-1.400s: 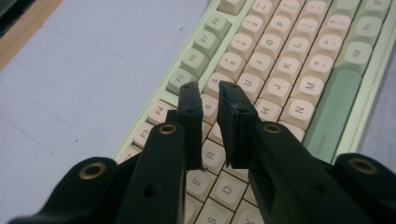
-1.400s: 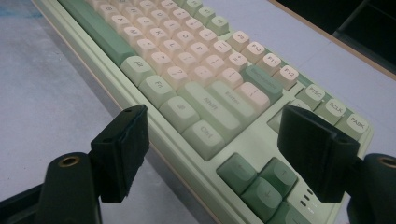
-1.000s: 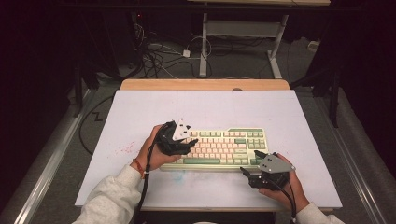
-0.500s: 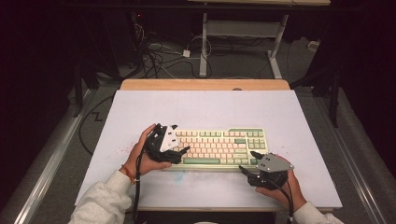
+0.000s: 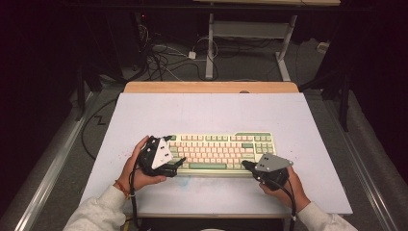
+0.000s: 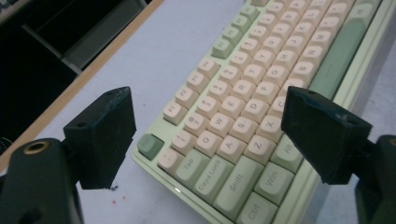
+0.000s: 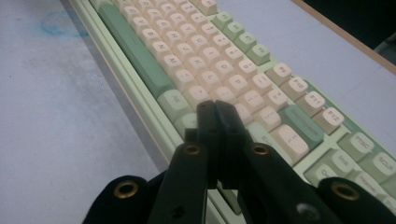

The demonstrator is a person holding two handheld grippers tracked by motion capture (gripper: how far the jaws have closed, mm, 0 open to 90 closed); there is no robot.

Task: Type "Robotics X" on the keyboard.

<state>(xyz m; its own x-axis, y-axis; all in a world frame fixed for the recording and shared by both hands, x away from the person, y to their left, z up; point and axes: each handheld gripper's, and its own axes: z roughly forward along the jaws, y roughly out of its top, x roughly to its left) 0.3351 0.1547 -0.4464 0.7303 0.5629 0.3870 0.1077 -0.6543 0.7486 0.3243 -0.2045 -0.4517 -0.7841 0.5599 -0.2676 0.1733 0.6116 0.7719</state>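
Note:
A pale green keyboard [image 5: 221, 150] with cream and green keys lies across the near half of the white table top [image 5: 211, 110]. My left gripper [image 5: 175, 150] is at its left end, where its jaws have just been opening. In the left gripper view the left gripper [image 6: 208, 100] stands wide open astride the keyboard [image 6: 243, 93] corner, with the pads [image 6: 105, 126] off it. My right gripper [image 5: 246, 165] sits at the front edge, right of the space bar. In the right gripper view the right gripper [image 7: 215, 106] has just closed and is shut on nothing, above the bottom-row keys of the keyboard [image 7: 210, 60].
A wooden strip [image 5: 211, 87] runs along the table's far edge. Beyond it, cables [image 5: 163, 57] lie on the floor beside a white desk frame [image 5: 210, 48]. A faint blue mark [image 7: 56, 23] stains the table in front of the keyboard.
My left hand slid left and nearer along the keyboard, and its jaws spread wide. My right gripper's jaws came together while that hand stayed almost where it was.

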